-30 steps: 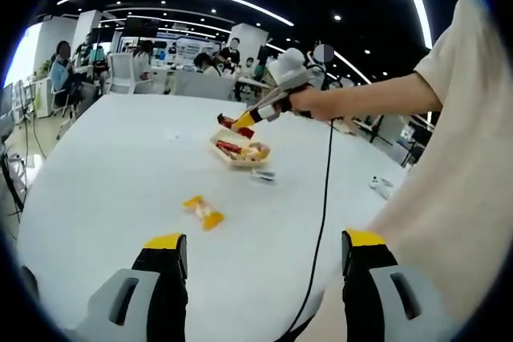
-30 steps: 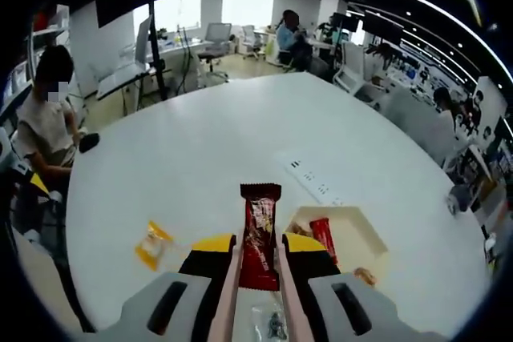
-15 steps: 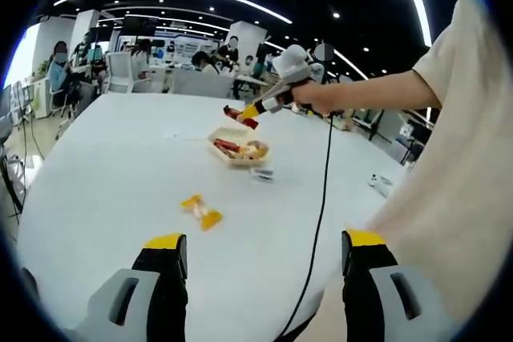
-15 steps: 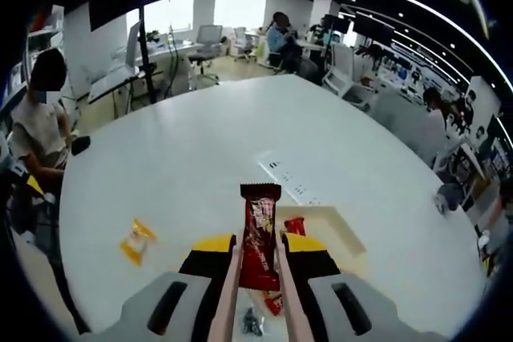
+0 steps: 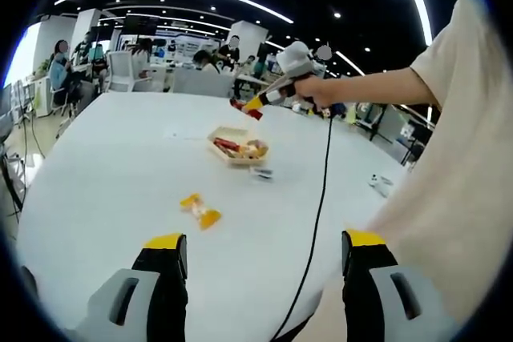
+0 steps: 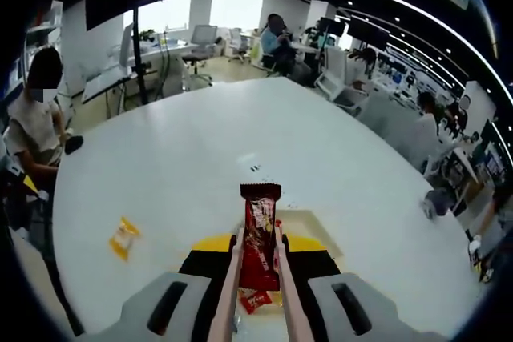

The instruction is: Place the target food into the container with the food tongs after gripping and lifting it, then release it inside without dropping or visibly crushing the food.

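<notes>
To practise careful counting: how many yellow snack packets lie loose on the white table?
1: the yellow packet lies alone on the table, apart from the tray. Others may be hidden.

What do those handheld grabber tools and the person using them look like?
Each gripper, left and right, has grey, slotted jaws with black sections and yellow tips. The right one carries thin pale tong blades and trails a black cable. The person wears a cream short sleeve.

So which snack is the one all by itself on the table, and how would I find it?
Start at the big white table and find the shallow tray of snacks near its middle. Closer to the left hand-held gripper, apart from the tray, lies a small yellow packet. It alone sits on bare tabletop, while the other packets lie in the tray.
</notes>
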The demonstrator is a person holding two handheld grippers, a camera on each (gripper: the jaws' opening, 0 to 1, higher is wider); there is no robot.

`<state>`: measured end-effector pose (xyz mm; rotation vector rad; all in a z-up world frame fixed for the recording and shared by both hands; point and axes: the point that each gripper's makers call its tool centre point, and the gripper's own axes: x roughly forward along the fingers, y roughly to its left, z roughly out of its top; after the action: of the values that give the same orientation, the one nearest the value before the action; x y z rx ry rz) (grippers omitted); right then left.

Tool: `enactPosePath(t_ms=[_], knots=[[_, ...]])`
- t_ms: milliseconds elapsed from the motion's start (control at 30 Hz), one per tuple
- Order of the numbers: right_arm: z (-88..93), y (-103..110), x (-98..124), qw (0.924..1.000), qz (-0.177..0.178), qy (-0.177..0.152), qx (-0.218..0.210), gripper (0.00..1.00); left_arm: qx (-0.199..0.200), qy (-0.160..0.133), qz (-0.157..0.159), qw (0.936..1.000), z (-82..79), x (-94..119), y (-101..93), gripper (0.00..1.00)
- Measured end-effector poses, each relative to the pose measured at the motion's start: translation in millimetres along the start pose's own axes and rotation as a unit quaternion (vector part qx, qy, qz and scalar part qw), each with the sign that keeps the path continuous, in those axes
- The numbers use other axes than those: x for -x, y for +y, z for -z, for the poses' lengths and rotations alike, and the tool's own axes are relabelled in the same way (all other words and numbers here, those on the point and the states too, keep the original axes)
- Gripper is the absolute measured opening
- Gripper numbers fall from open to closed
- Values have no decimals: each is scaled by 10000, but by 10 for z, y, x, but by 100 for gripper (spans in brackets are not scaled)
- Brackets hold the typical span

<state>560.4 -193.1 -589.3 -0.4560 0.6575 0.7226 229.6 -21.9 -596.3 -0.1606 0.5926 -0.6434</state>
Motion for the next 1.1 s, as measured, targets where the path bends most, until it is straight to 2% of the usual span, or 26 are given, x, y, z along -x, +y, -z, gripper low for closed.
enactPosePath(t_ms=[600, 1100], knots=[[-40, -204, 53, 9999, 145, 30, 68, 22, -12, 8, -6, 10000, -9, -6, -25, 79], [13, -333, -26, 9997, 183, 131, 28, 22, 59, 14, -96, 9999, 16, 35, -1, 79]])
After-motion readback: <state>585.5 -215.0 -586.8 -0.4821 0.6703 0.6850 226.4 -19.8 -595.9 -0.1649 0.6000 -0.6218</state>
